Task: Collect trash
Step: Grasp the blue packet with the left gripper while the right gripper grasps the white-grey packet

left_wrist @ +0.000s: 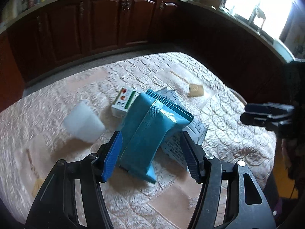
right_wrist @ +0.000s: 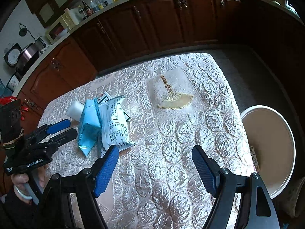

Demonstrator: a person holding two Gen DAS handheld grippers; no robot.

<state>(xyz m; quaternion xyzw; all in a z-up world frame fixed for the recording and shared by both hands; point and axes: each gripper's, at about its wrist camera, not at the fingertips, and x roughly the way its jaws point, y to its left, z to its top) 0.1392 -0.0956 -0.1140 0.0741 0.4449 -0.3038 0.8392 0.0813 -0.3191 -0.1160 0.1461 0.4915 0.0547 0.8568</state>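
A teal snack wrapper (left_wrist: 152, 126) (right_wrist: 88, 126) lies on the quilted tablecloth (right_wrist: 171, 152), partly over a white printed wrapper (left_wrist: 198, 127) (right_wrist: 114, 126). Behind them are a small green-and-red carton (left_wrist: 124, 103) (right_wrist: 103, 96) and a white plastic cup (left_wrist: 83, 124) (right_wrist: 75, 109) on its side. My left gripper (left_wrist: 150, 133) (right_wrist: 72, 126) is open around the near end of the teal wrapper; the dark right pad stands clear of it. My right gripper (right_wrist: 155, 147) (left_wrist: 244, 112) hangs wide open over bare cloth to the right of the pile, with nothing between its fingers.
A round white bin (right_wrist: 266, 133) stands on the floor off the table's right edge, with some scrap inside. An embroidered fan motif (right_wrist: 175, 101) is part of the cloth. Dark wooden cabinets (right_wrist: 171, 19) run behind the table. A hand (right_wrist: 21, 181) holds the left gripper.
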